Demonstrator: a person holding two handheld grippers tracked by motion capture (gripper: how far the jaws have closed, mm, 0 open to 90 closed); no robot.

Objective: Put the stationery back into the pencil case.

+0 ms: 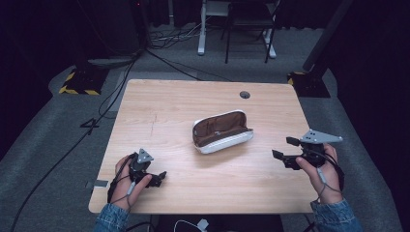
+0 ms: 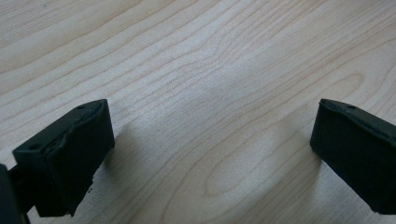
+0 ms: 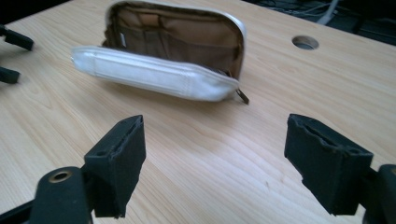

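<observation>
A white pouch (image 1: pixel 221 131) with a brown lining lies open in the middle of the wooden table (image 1: pixel 169 106); its mouth faces the person. In the right gripper view the pouch (image 3: pixel 154 70) sits ahead of the jaws, its zipper pull at the right end. My right gripper (image 1: pixel 285 151) hovers right of the pouch, open, with nothing between its jaws. My left gripper (image 1: pixel 158 178) rests near the table's front left, pointing right, open over bare wood (image 2: pixel 210 116). The left gripper's two fingertips (image 3: pixel 11 56) show at the far left edge of the right gripper view.
A round cable hole (image 1: pixel 244 94) sits near the table's far edge. Beyond the table are a chair and desk legs (image 1: pixel 241 29), floor cables (image 1: pixel 116 82) and yellow-black striped stand bases (image 1: pixel 80 82).
</observation>
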